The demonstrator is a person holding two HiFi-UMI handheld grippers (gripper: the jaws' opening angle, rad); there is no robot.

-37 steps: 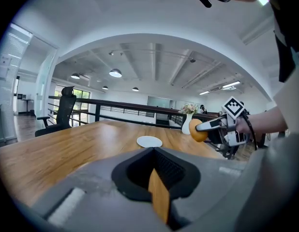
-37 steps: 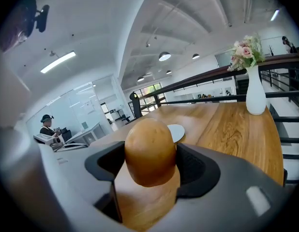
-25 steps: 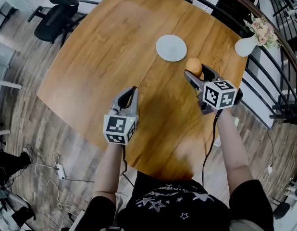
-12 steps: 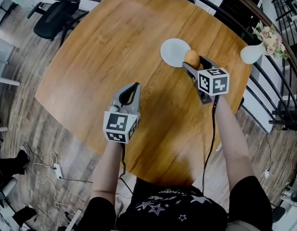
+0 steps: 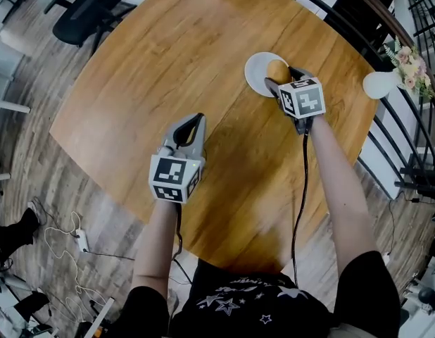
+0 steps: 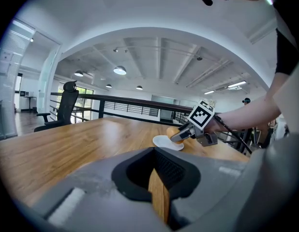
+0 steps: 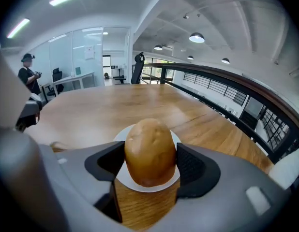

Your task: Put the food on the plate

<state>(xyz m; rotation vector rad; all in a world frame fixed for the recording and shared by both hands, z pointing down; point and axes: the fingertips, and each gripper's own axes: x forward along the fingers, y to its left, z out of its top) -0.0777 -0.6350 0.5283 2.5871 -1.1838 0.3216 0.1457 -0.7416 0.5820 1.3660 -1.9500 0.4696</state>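
A brown potato (image 5: 277,70) (image 7: 149,151) is clamped between the pads of my right gripper (image 5: 281,77) (image 7: 150,161), which is shut on it. It hangs over the near right part of the small white plate (image 5: 257,72) (image 7: 125,179) on the round wooden table (image 5: 168,62). I cannot tell whether the potato touches the plate. My left gripper (image 5: 191,123) (image 6: 156,170) hovers over the table's near middle, jaws together and empty. From the left gripper view, the potato (image 6: 172,131) and plate (image 6: 165,143) lie ahead to the right.
A white vase (image 5: 381,83) with pink flowers stands at the table's right edge, beside a dark railing (image 5: 414,139). A black office chair (image 5: 84,13) stands beyond the far left corner. Cables (image 5: 70,241) lie on the floor at the near left.
My right gripper has carried the potato from the table beside the plate to a spot over the plate, lowering and rolling a little. The left gripper has crept slightly forward.
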